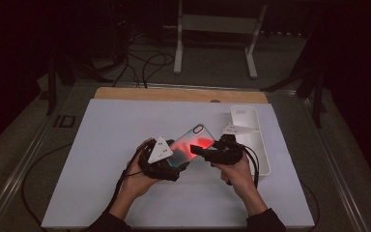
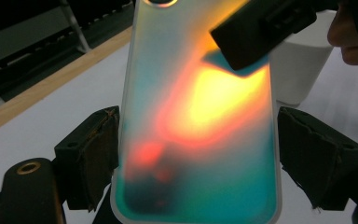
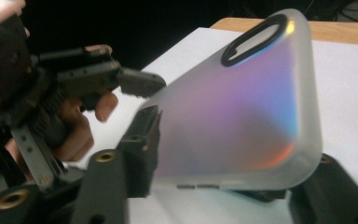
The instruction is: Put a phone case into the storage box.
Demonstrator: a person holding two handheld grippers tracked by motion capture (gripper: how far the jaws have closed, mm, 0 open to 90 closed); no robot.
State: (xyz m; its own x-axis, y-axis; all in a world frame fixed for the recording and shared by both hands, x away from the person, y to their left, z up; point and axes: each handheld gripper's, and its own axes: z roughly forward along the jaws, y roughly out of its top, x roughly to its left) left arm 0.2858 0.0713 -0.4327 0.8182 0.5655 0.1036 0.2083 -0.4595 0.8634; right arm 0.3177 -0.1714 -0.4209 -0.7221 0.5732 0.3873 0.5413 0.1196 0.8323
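A frosted, iridescent phone case (image 1: pixel 191 142) with a red-orange glow is held up above the white mat between both hands. In the left gripper view the case (image 2: pixel 196 140) stands lengthwise between my left gripper (image 2: pixel 198 158), whose pads press its two long edges. My left gripper (image 1: pixel 176 162) holds the case's near end. My right gripper (image 1: pixel 199 151) comes from the right, one black finger (image 2: pixel 261 28) lying on the case's face. In the right gripper view the case (image 3: pixel 242 116) sits tilted between my right gripper (image 3: pixel 237 168), camera cutout at the far end.
A white phone case (image 1: pixel 249 130) lies on the mat at the right, just behind the right hand. The white mat (image 1: pixel 125 193) covers a wooden table (image 1: pixel 174 94). Cables and a white stand (image 1: pixel 217 24) are on the floor beyond.
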